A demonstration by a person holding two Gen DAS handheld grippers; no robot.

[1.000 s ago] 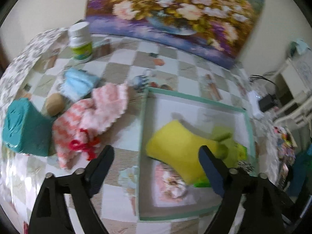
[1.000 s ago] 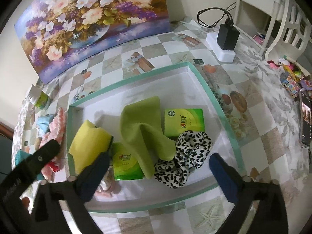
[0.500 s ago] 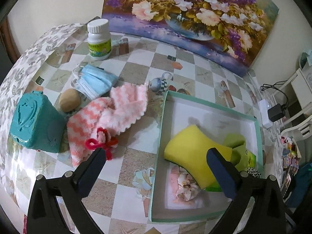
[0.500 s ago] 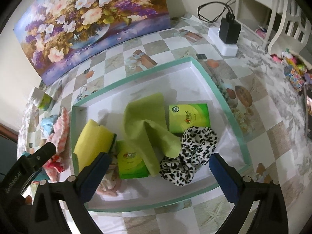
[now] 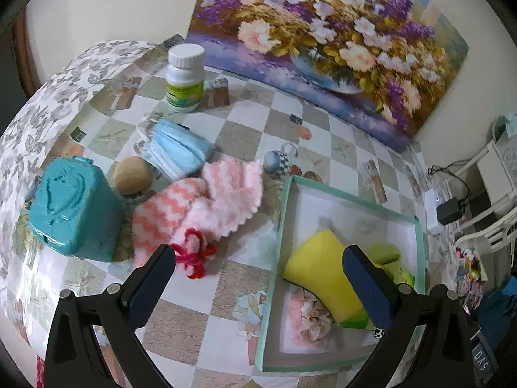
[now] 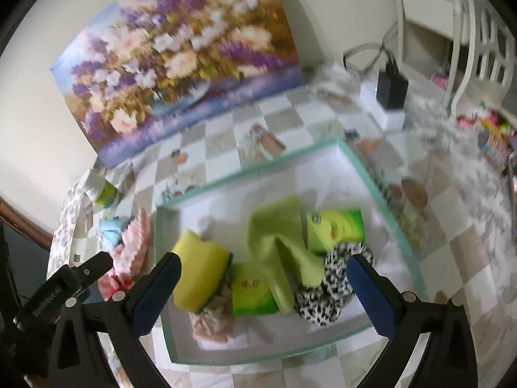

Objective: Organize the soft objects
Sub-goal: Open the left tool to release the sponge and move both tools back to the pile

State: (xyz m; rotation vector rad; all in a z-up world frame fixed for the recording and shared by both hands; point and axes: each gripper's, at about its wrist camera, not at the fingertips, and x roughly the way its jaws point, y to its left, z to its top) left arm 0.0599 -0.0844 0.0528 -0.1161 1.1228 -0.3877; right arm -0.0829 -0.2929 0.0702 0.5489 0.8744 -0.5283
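Note:
A teal-rimmed white tray (image 5: 349, 192) (image 6: 371, 174) holds a yellow sponge (image 5: 318, 271) (image 6: 200, 271), a green cloth (image 6: 278, 242), two green tissue packs (image 6: 336, 229), a leopard scrunchie (image 6: 326, 294) and a pink fabric flower (image 5: 311, 318). Left of the tray lie a pink-and-white cloth (image 5: 200, 207) with a red tie, a blue face mask (image 5: 177, 152) and a tan soft ball (image 5: 132, 179). My left gripper (image 5: 258, 287) is open and empty above the table, between the pink cloth and the tray. My right gripper (image 6: 263, 291) is open and empty above the tray's front.
A teal plastic box (image 5: 71, 207) stands at the left by the ball. A white pill bottle (image 5: 185, 77) stands at the back. A flower painting (image 5: 326, 38) leans on the wall. A charger and white power strip (image 6: 389, 100) sit at the right; white chairs beyond.
My left gripper has pulled back and swung left, so the pink cloth, mask and teal box now sit more central. My right gripper has moved and its view is blurred. Both stay open.

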